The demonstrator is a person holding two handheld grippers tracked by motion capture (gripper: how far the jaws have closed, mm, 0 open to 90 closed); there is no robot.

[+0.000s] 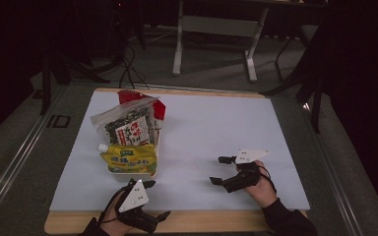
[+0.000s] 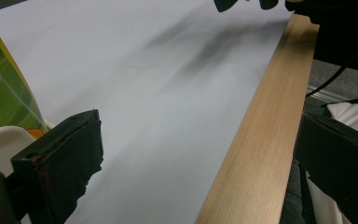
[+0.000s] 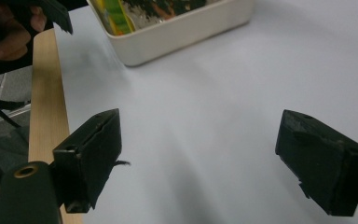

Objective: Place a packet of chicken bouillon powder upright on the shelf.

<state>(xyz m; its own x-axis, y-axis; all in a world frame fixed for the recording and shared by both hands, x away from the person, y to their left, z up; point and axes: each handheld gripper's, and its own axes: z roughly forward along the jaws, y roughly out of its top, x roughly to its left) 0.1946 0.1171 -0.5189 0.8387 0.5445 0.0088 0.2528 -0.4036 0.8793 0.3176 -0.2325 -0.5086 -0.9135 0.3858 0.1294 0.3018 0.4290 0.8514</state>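
Observation:
A cream tray [image 1: 128,172] stands on the left half of the table and holds snack packs. A yellow pouch [image 1: 129,158] lies at its front, a clear bag of dark snacks [image 1: 128,125] stands behind it, and a red pack [image 1: 158,109] is at the back. My left gripper [image 1: 156,199] is open over the table's front edge, just right of the tray's front corner. My right gripper [image 1: 218,170] is open low over the mat, its jaws pointing left toward the tray. The left gripper [image 2: 196,158] and the right gripper [image 3: 207,158] hold nothing between their jaws.
A pale mat [image 1: 202,132] covers the table, with a wooden edge [image 1: 211,221] along the front. The tray [image 3: 182,32] sits far ahead in the right gripper view, beside the wooden edge [image 3: 46,102]. A desk frame [image 1: 216,29] and cables [image 1: 128,69] lie on the floor beyond.

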